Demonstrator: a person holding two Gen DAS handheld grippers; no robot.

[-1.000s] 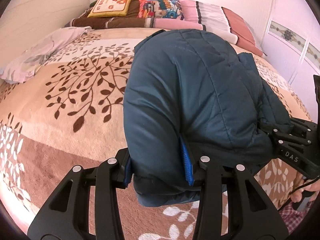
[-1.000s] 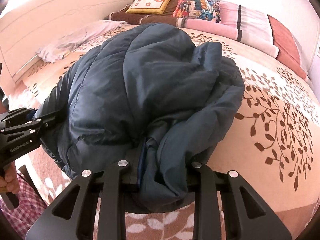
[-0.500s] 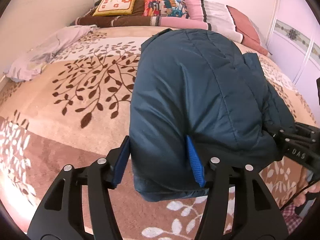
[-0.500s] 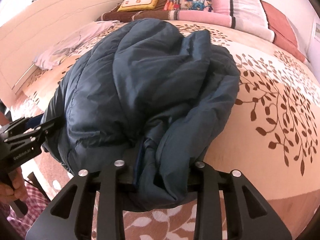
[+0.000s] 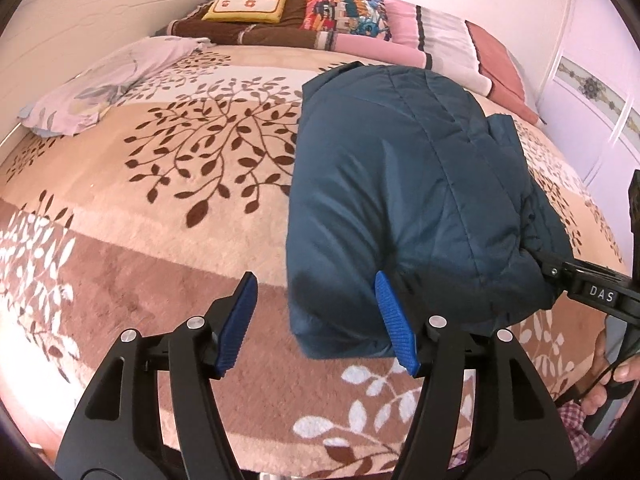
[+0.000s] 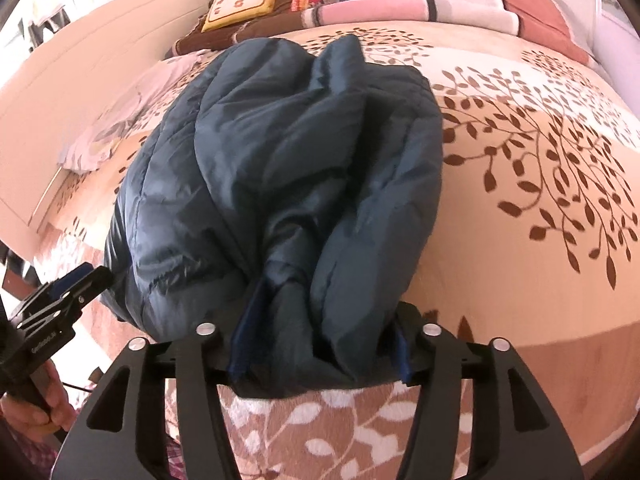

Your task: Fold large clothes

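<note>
Jacket [image 5: 400,200] folded, left gripper [image 5: 316,312] spread, right gripper [image 6: 320,344] seemingly pinching it

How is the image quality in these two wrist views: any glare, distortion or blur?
Left wrist view: strong fisheye bending of the bed, pinkish washed-out wall, blue jacket sharp. Right wrist view: top-left corner overexposed, jacket folds dark with shadow, blanket at the bottom edge slightly soft.

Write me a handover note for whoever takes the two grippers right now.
Left gripper: jaws open, nothing between them, beside the near left edge of the blue puffer jacket.
Right gripper: jaws shut on a bunch of jacket fabric at its near edge.
Jacket lies bundled on the leaf-pattern blanket.
Done: rough fold.
Left: release the right side, perhaps tidy the loose folds.
</note>
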